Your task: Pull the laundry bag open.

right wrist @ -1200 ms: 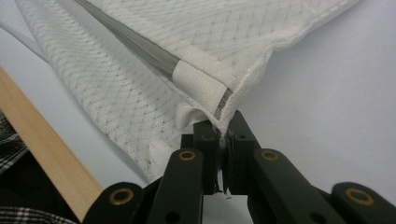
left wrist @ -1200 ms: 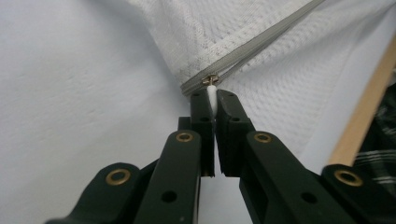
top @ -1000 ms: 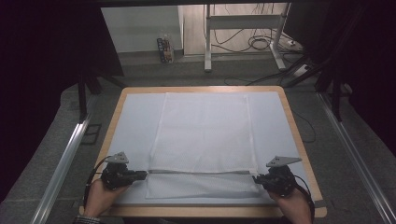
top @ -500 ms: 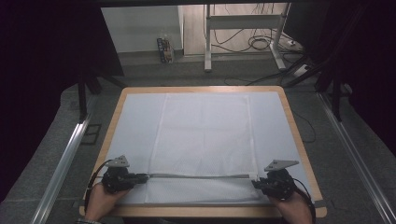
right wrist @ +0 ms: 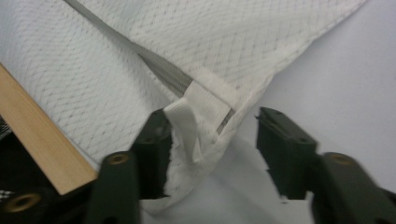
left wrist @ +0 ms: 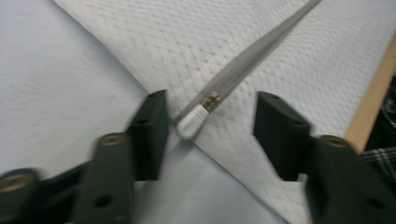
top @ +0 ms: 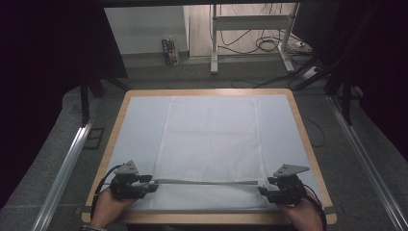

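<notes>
A white mesh bag (top: 211,144) lies flat on the counter (top: 308,139), its grey zipper (top: 207,182) running left to right along the near part. The left tool (top: 153,186) and right tool (top: 262,191) sit at the zipper's two ends. Both have just been opening and stand apart, the zipper's white end (left wrist: 191,123) and the bag's corner tab (right wrist: 187,123) loose between the jaws.

Left gripper (top: 153,185) sits low at the near left, held in the person's left hand (top: 108,209), jaws pointing inward to the right. Right gripper (top: 261,190) mirrors it at the near right, in the right hand (top: 303,215), jaws pointing left. Both sets of jaws have just been opening and stand apart, pressing on nothing.
</notes>
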Demonstrator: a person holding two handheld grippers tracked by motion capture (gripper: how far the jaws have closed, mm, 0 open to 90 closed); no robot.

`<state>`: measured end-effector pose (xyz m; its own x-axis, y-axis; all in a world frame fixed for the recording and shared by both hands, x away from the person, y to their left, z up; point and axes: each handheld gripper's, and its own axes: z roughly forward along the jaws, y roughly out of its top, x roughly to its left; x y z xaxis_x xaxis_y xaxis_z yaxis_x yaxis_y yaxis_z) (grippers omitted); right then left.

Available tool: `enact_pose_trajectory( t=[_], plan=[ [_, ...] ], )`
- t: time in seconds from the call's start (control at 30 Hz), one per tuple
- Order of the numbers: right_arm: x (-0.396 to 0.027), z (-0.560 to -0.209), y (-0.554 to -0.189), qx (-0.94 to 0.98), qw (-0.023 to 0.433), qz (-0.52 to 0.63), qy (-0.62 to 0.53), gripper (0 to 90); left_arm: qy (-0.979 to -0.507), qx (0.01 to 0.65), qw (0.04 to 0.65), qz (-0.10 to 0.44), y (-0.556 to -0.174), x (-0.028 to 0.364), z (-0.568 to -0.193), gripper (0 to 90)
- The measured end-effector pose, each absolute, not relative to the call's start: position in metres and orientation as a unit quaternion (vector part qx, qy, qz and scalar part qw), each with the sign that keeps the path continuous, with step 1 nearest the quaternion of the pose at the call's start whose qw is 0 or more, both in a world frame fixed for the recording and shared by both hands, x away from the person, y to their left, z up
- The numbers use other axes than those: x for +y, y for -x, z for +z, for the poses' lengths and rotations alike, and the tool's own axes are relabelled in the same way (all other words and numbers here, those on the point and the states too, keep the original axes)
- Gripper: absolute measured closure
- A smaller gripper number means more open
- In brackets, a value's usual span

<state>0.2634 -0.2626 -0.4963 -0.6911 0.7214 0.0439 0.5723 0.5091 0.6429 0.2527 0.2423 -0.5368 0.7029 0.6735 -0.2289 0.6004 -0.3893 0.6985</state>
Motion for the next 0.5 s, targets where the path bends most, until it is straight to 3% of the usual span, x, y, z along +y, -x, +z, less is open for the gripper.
enact_pose_trajectory(
  t=[0.2, 0.27, 0.5],
  plan=[
    [-0.266, -0.497, -0.268, 0.852, 0.127, 0.339, -0.378, 20.6, -0.832, 0.389, 0.388, 0.073, -0.253, 0.238, -0.537, 19.1],
    [-0.267, -0.495, -0.268, 0.848, 0.130, 0.347, -0.379, 18.4, -0.829, 0.391, 0.391, 0.079, -0.253, 0.237, -0.535, 12.4],
    [-0.264, -0.490, -0.262, 0.844, 0.156, 0.360, -0.366, 10.3, -0.830, 0.390, 0.383, 0.107, -0.243, 0.232, -0.531, 3.8]
  ],
)
